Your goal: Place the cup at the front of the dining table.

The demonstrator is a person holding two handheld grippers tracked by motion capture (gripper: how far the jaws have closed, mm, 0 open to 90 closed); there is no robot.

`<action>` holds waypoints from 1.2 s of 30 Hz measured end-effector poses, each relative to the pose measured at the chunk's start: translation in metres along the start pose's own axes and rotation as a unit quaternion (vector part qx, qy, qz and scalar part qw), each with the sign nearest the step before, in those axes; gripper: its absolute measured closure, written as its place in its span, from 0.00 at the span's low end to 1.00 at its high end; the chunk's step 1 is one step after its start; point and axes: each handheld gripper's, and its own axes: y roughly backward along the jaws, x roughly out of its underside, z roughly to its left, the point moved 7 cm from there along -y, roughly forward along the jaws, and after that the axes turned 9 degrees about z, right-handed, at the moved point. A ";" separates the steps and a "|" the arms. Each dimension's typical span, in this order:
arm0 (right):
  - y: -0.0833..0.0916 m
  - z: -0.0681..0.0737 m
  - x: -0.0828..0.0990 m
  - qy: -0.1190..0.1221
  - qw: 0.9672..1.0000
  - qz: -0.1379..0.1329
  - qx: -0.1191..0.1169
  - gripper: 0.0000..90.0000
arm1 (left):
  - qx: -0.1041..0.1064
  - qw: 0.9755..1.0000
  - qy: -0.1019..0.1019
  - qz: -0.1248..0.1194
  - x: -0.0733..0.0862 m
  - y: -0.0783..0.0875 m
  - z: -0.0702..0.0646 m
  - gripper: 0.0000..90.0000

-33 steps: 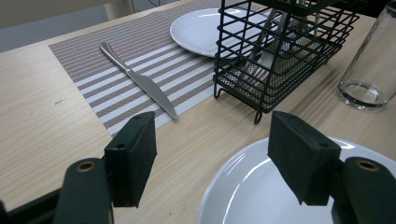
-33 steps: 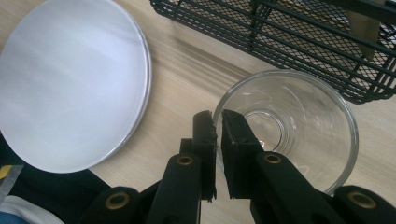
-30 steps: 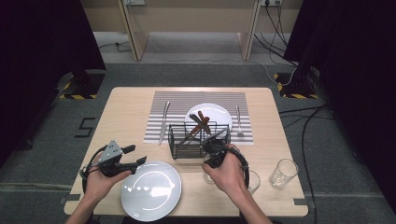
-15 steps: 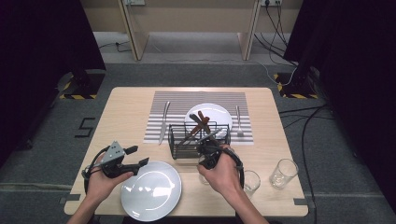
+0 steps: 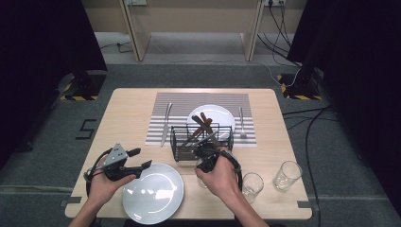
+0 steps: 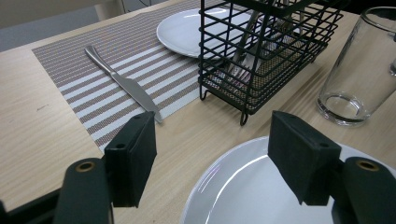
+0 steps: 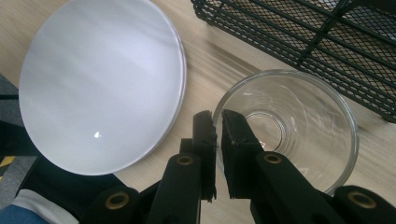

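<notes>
Just beside the pinched glass (image 7: 299,126) stands the wire caddy (image 7: 322,42).

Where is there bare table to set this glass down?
Bare wood lies left of the striped mat, beyond the left gripper, and right of the mat above the two glasses. Crowded: between the wire basket and near plate.

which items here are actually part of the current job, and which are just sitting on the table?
In the job:
- right gripper, jaws pinched on the rim of a glass
- left gripper, open, over the near plate

Lying about:
- cutlery basket
- knife
- fork
- far plate
- striped placemat
- two other glasses
</notes>
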 end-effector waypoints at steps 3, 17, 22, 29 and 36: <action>-0.001 0.002 -0.001 0.002 1.000 0.000 -0.001 0.94 | 0.000 1.000 0.000 0.000 0.000 0.000 0.000 0.36; -0.003 0.011 -0.003 0.015 1.000 -0.005 -0.010 0.90 | 0.002 1.000 -0.003 0.001 -0.001 -0.001 -0.003 0.36; 0.005 0.013 0.000 0.026 0.999 -0.025 -0.021 0.82 | 0.003 1.000 -0.004 0.001 -0.001 -0.002 -0.004 0.36; 0.032 0.004 0.006 0.015 0.996 -0.074 -0.044 0.74 | 0.005 1.000 -0.006 0.001 -0.002 -0.003 -0.006 0.36; 0.058 -0.030 0.013 -0.020 0.988 -0.148 -0.035 0.70 | 0.006 1.000 -0.007 0.000 -0.003 -0.003 -0.008 0.36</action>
